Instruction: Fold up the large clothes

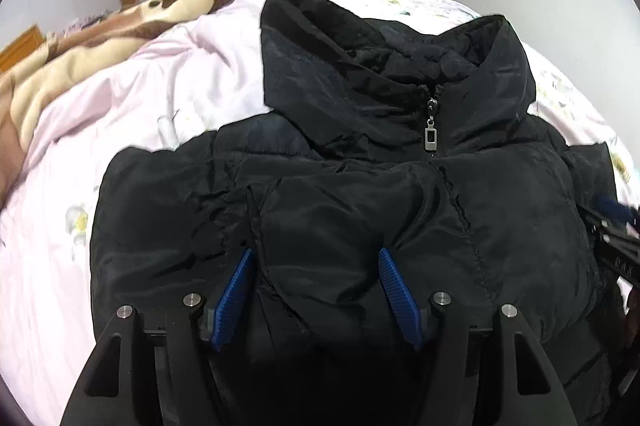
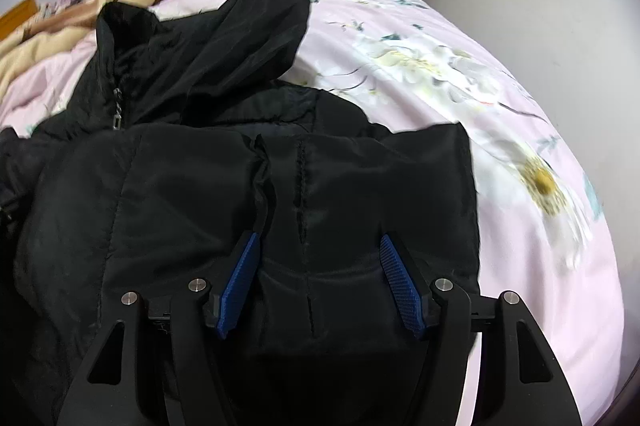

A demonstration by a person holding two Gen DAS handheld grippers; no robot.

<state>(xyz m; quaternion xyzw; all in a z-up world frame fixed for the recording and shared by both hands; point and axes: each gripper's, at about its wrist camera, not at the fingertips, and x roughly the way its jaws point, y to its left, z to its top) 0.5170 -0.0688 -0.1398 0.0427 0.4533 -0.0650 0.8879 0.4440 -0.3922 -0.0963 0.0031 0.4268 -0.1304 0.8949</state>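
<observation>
Ribbed blue fingers [image 1: 394, 286] apart over puffy black jacket [image 1: 500, 194], pink sheet [image 1: 140, 98].

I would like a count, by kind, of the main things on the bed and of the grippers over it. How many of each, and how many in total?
Black padded jacket: 1
Pink floral quilt: 1
Brown and cream blanket: 1
Grippers: 2, the left gripper and the right gripper, both open above the jacket
Total: 5
</observation>
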